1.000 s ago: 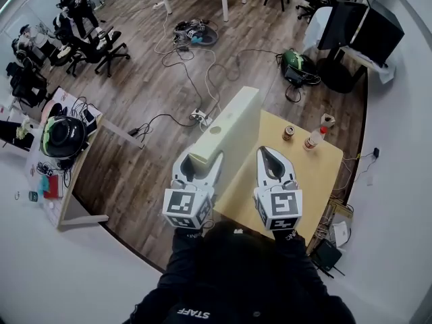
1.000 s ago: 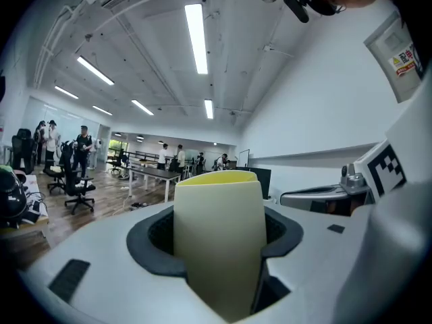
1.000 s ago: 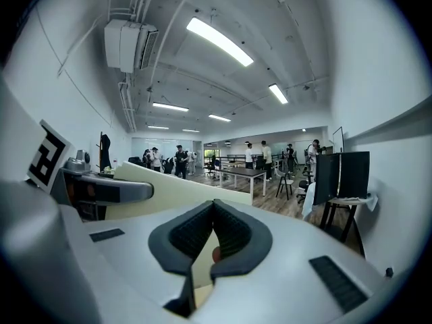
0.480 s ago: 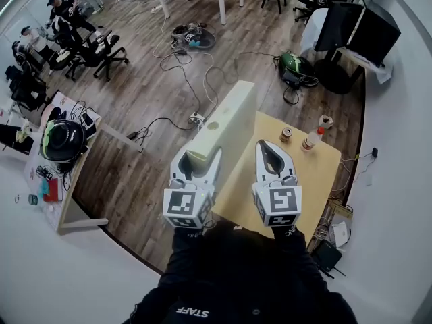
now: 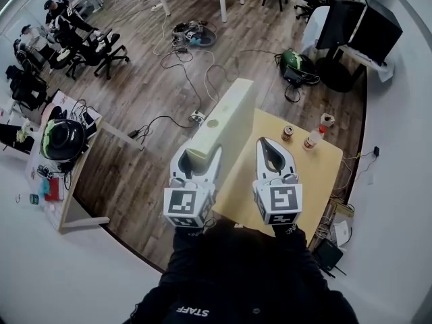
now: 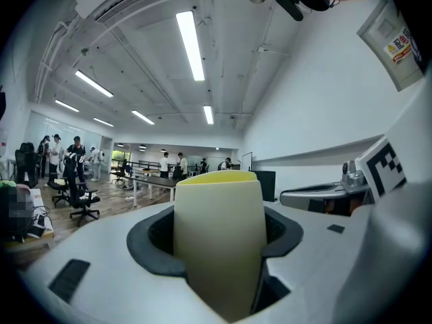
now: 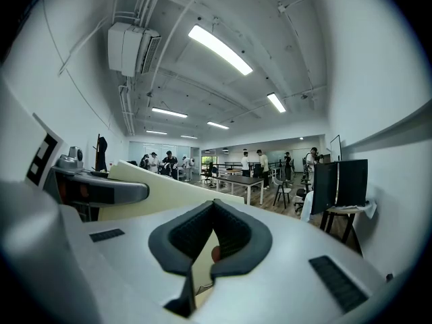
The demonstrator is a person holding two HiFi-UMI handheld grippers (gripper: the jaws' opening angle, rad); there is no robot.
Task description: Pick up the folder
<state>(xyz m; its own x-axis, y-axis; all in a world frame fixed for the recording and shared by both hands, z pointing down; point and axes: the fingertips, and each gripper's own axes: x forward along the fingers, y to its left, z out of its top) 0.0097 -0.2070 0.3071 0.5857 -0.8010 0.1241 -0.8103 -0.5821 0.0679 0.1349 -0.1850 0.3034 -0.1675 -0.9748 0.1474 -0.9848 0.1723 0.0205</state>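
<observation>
Pick-up looks done: the left gripper clamps the pale folder, raised along the left edge of the table, while the right gripper hangs pinched together, empty, above the table, so next calls for a steady hold.

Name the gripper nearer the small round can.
Right. The right gripper hangs just short of the small round can; the left gripper, holding the pale yellow folder, is farther left.

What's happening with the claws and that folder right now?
Left claw clamped on folder, folder up off the table. Right claw shut, empty. Can and bottle sit well clear.
</observation>
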